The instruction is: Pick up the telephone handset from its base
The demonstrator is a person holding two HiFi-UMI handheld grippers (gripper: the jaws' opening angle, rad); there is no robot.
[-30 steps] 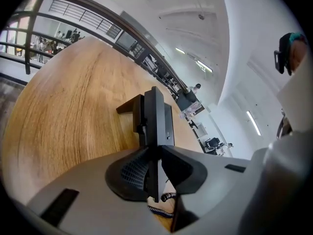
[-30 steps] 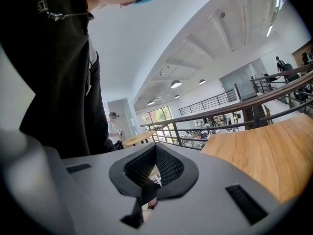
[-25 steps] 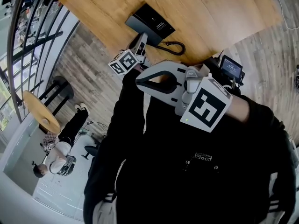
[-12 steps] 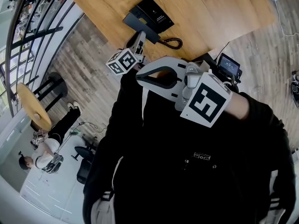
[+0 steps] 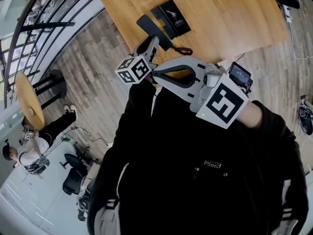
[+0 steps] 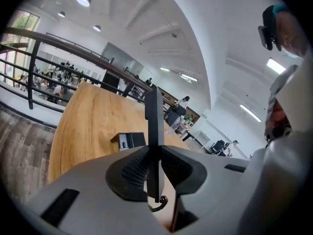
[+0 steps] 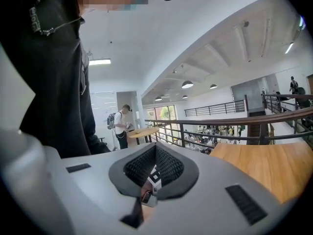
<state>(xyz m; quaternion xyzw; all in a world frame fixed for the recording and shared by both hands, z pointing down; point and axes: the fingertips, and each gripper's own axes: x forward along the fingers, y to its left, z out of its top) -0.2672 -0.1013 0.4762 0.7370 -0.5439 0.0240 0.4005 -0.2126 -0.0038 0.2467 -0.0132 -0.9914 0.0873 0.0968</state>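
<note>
A broad light-brown wooden tabletop (image 5: 230, 13) stands on a grey-brown plank floor (image 5: 93, 82), which a dark metal railing (image 6: 49, 43) borders. Near the railing sits a small round wooden table (image 5: 28, 102). Round lamps (image 6: 83, 0) glow in the white vaulted ceiling (image 6: 195, 28)

1 oval light-wood desk (image 5: 230, 13). 1 flat black telephone base (image 5: 172, 16), 1 slim black plastic handset (image 5: 149, 26), 1 black coiled cord (image 5: 183, 51). 2 grey-and-white handheld tongs: left tongs (image 5: 152, 39), right tongs (image 5: 157, 74). 2 white cubes with black square markers: left cube (image 5: 133, 70), right cube (image 5: 222, 105). 1 small dark screen device (image 5: 239, 74). Off the desk: 1 round light-wood table (image 5: 28, 99), 1 black round stool (image 5: 56, 77), 1 person in a white top (image 5: 22, 155). Office chairs nearby, count unclear.
</note>
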